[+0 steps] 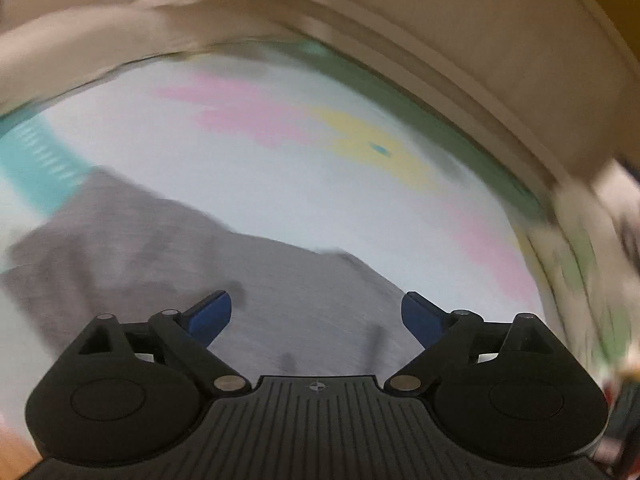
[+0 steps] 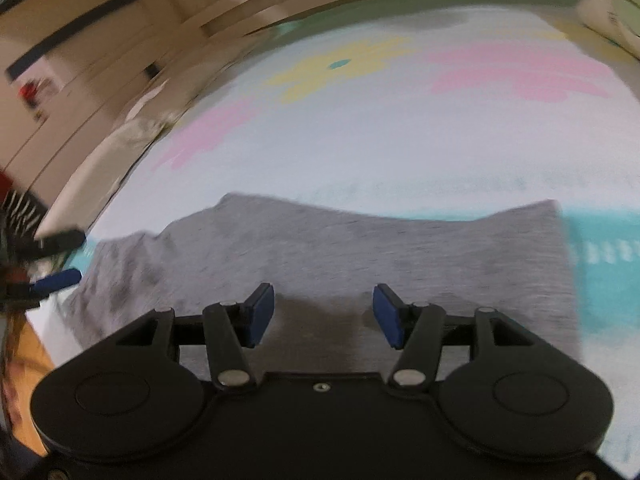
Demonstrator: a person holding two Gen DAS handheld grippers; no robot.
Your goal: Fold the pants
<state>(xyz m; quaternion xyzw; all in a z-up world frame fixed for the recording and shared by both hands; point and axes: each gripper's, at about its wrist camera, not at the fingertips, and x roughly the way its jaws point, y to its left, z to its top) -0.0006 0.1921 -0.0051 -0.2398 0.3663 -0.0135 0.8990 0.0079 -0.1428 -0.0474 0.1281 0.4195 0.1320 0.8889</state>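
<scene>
I've both claws free above the pants (image 2: 320,264), lying on the mat (image 2: 360,140): left gripper (image 1: 316,316) gapes wide, right gripper (image 2: 324,312) half-spread, empty. Between folds, I judge; next, pinch the 3 o'clock edge.

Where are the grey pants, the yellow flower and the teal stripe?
Pants (image 2: 360,248): right wrist view, on the flat middle of the grey cloth.
Yellow flower (image 2: 340,66): right wrist view, near its teal centre on the sheet.
Teal stripe (image 1: 36,164): left wrist view, on the band left of the pants.
</scene>
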